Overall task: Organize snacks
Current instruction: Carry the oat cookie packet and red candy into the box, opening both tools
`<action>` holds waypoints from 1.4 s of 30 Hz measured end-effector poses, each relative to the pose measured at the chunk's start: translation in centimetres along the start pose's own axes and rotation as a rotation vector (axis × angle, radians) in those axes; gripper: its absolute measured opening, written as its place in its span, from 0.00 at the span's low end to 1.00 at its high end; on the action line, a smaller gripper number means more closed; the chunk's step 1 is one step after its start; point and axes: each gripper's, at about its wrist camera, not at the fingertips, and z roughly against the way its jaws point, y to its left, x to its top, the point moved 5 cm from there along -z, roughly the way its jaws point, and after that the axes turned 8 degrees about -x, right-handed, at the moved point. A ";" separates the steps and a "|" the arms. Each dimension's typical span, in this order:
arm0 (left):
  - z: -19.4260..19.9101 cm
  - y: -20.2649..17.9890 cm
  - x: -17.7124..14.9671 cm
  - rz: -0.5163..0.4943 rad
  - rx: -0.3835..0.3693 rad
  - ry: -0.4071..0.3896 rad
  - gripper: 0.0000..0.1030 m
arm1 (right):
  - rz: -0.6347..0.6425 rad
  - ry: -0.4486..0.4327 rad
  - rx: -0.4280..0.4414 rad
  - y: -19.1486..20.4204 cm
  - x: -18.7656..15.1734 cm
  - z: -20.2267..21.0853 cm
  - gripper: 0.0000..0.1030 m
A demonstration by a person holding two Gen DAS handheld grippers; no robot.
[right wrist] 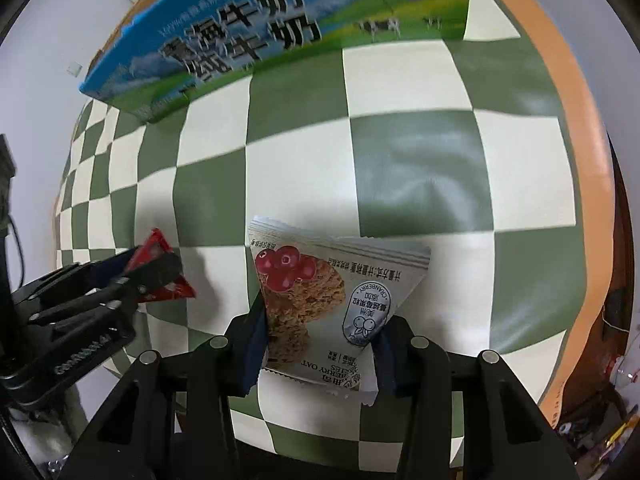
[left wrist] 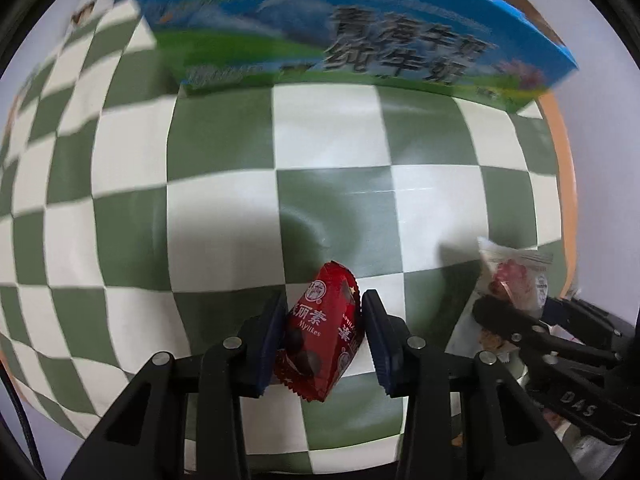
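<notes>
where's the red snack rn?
The red snack is clamped in the left tool above the checkered cloth, left of the right tool's oat packet.

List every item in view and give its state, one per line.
left gripper: shut on the red snack packet.
red snack packet: sealed, pinched between the fingers, above the cloth.
right gripper: shut on the cranberry oat packet.
cranberry oat packet: sealed, crumpled, gripped at its lower part.
milk carton box: standing on the cloth at the far side; top hidden.
checkered tablecloth: spread out, slightly wrinkled.
</notes>
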 end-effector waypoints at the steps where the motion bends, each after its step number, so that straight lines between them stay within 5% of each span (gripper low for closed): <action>1: -0.3 0.2 -0.1 0.010 -0.012 0.013 0.36 | -0.008 -0.004 0.008 -0.2 0.2 0.3 0.47; 7: -2.8 3.3 0.1 0.117 -0.156 0.136 0.44 | -0.023 -0.008 0.023 -0.9 0.9 0.7 0.47; 15: -2.1 1.5 -0.7 0.073 -0.077 0.119 0.34 | -0.042 0.014 0.040 0.3 0.2 -1.1 0.47; 25: 4.7 1.1 -0.1 0.094 -0.164 0.020 0.32 | -0.053 -0.036 0.084 0.4 1.0 1.4 0.47; 33: 14.5 -2.1 7.4 -0.005 -0.228 -0.141 0.32 | 0.015 -0.186 0.155 1.1 6.6 10.4 0.47; 38: 16.8 -2.9 14.2 -0.052 -0.159 -0.209 0.32 | 0.074 -0.286 0.133 0.8 13.3 15.6 0.47; 42: 15.3 -2.9 19.5 -0.037 -0.119 -0.186 0.32 | 0.086 -0.312 0.073 0.1 18.5 16.5 0.47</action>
